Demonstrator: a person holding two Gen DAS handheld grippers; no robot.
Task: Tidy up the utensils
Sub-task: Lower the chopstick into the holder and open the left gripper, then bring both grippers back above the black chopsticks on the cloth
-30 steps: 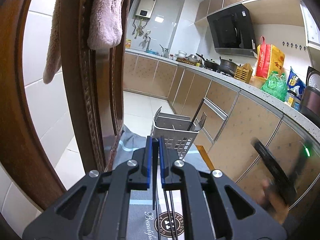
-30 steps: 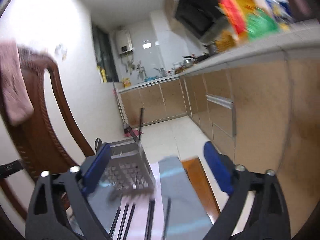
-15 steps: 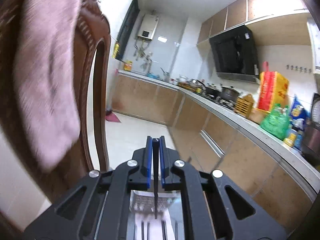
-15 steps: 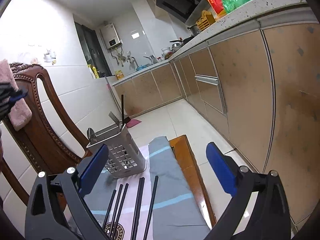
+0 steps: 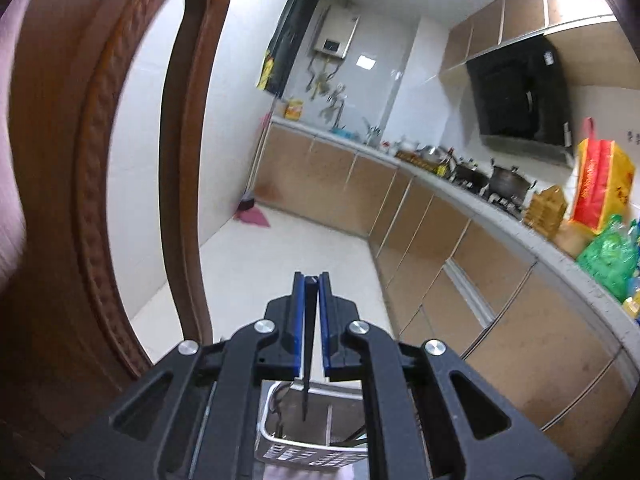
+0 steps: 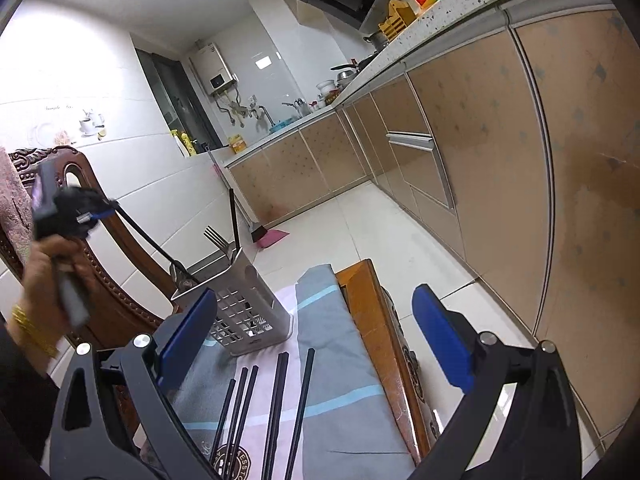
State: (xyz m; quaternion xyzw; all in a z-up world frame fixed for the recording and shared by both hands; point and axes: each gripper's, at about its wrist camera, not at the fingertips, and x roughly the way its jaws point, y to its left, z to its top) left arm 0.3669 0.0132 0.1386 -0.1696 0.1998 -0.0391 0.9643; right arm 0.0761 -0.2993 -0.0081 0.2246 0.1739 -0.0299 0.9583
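Note:
My left gripper [image 5: 310, 280] is shut on a black chopstick [image 5: 307, 352] whose tip hangs down into the white perforated utensil holder [image 5: 308, 432]. In the right wrist view the left gripper [image 6: 102, 214] is raised at the left, its chopstick [image 6: 148, 240] slanting down into the holder [image 6: 240, 304]. The holder also has a fork [image 6: 216, 238] and one upright black chopstick [image 6: 234, 220] in it. Several black chopsticks [image 6: 276, 408] lie on the cloth in front of it. My right gripper [image 6: 316, 340] is open and empty above them.
A grey and pink cloth [image 6: 340, 360] covers a wooden table [image 6: 372, 320]. A carved wooden chair back [image 5: 100, 184] with a pink towel [image 6: 12, 200] stands close on the left. Kitchen cabinets [image 6: 500, 152] run along the right, with tiled floor [image 5: 280, 256] beyond.
My left gripper has lifted the chopstick and carried it over the holder, its tip now inside. My right gripper has steadied, open above the chopsticks on the cloth.

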